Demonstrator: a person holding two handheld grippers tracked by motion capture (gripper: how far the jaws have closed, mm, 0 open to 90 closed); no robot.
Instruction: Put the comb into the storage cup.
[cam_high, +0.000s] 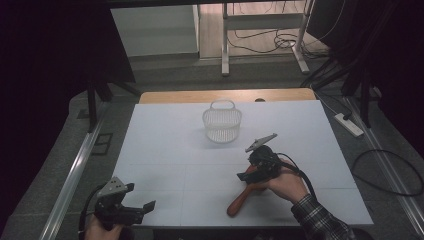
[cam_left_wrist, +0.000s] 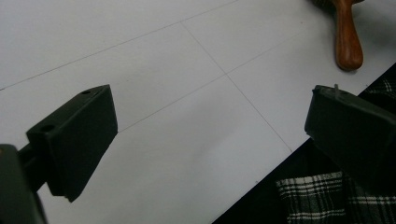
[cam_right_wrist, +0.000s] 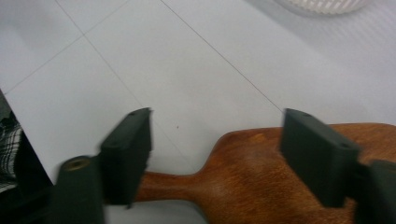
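Note:
A brown wooden brush-like tool (cam_high: 238, 202) with a narrow handle and a wider head lies on the white table (cam_high: 165, 150) at the front right. My right gripper (cam_high: 252, 173) hangs just over its head, open. In the right gripper view the tool (cam_right_wrist: 261, 172) lies under and between the spread jaws of that gripper (cam_right_wrist: 219, 130), its handle running behind the left jaw. My left gripper (cam_high: 139, 196) rests at the front left corner, open with nothing in it. In the left gripper view that gripper (cam_left_wrist: 210, 107) faces bare table, with the wooden handle (cam_left_wrist: 348, 37) at the top right.
A white slatted basket (cam_high: 222, 122) with a loop handle stands upright at the middle back of the table; its rim (cam_right_wrist: 322, 4) also shows in the right gripper view. A plaid sleeve (cam_left_wrist: 327, 200) lies past the table's front edge. Stands and cables surround the table.

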